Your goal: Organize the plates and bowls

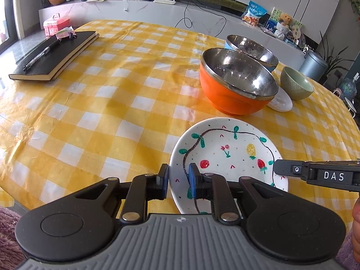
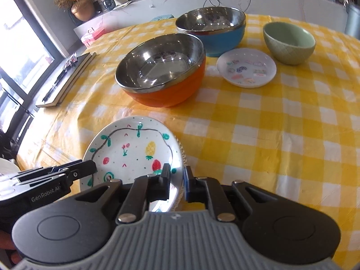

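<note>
Clearly both tools are clamped on the fruit-painted plate [image 1: 227, 155], which sits at the near edge of the yellow checked table [image 1: 112, 103], in front of the orange bowl [image 1: 236, 83]: the left gripper [image 1: 178, 177] pinches its left rim, the right gripper [image 2: 176, 180] its right rim. It looks like glazed ceramic, so I judge it stiff, slick, chippable and moderately heavy. Opposite rim grips suit it, kept level.

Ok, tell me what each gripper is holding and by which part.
Both hold the fruit-painted plate by its rim. The left gripper clamps the near-left edge; the right gripper clamps the opposite, right edge. The plate looks tilted.
</note>
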